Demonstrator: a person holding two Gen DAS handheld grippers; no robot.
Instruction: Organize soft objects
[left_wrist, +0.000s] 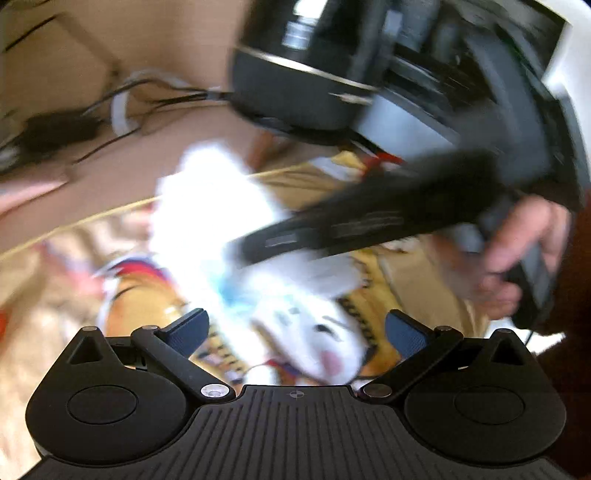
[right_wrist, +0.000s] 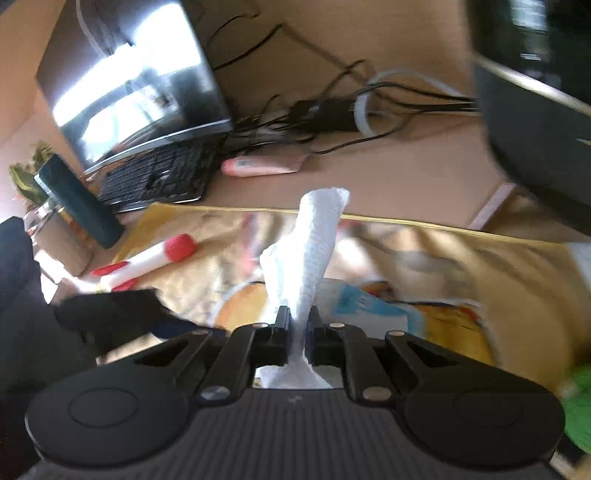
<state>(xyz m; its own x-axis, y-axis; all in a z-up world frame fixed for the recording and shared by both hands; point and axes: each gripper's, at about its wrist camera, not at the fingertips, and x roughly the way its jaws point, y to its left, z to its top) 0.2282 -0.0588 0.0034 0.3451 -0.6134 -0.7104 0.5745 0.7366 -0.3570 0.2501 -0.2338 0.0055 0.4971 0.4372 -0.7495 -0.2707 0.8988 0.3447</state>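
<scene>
1. Cloth first: our right gripper (right_wrist: 298, 325) has its jaws pinched tight on a white cloth (right_wrist: 314, 243), which stands up bunched and twisted above the yellow printed mat (right_wrist: 461, 258) on the worktop (right_wrist: 424, 177).
2. Our left gripper (left_wrist: 295, 328) is spread wide and holds nothing; it hangs over a white plush toy (left_wrist: 325, 343) lying on the mat.
3. A red and white soft toy (right_wrist: 155, 258) lies near the mat's edge, well apart from the cloth, with a keyboard (right_wrist: 159, 177) beyond it.
4. We judge the step in hand to be carrying the cloth, lifted clear of the mat; both views are blurred, and no place for sorted things shows.
5. Next we need a spot for the cloth, lowering it before we loosen the jaws, or it may unfurl and drape over the plush.
</scene>
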